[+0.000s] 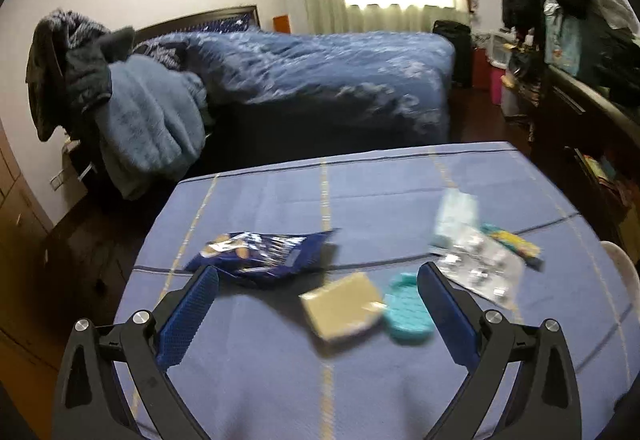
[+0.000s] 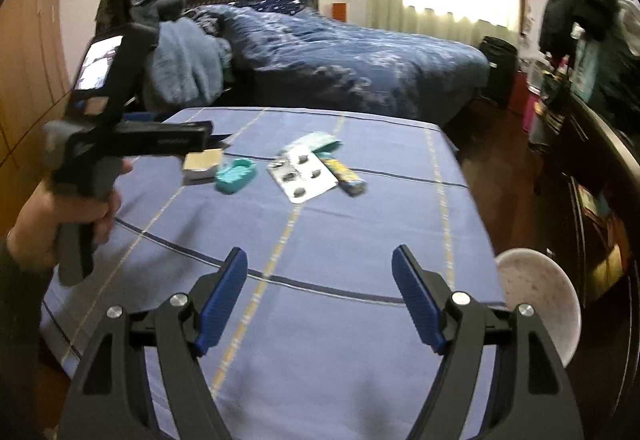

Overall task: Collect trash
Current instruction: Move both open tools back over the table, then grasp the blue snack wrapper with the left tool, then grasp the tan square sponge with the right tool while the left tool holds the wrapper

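Observation:
On the blue-clothed table (image 1: 280, 380) lie a dark blue snack bag (image 1: 260, 254), a beige pad (image 1: 342, 304), a teal ridged case (image 1: 408, 310), a silver blister pack (image 1: 480, 266), a pale green packet (image 1: 456, 215) and a yellow-blue wrapper (image 1: 514, 244). My left gripper (image 1: 318, 280) is open, hovering above the beige pad and teal case. My right gripper (image 2: 320, 260) is open and empty over the bare near part of the table (image 2: 340, 340). The right wrist view shows the left gripper (image 2: 216, 137) from the side, above the pad (image 2: 202, 161), next to the teal case (image 2: 235, 175), blister pack (image 2: 302, 171) and wrapper (image 2: 348, 175).
A white bowl-like stool or bin (image 2: 540, 296) stands off the table's right edge. A bed with a blue duvet (image 1: 320, 71) lies behind the table. A chair piled with clothes (image 1: 120, 99) stands at the left. Cluttered dark shelves (image 1: 580, 99) line the right.

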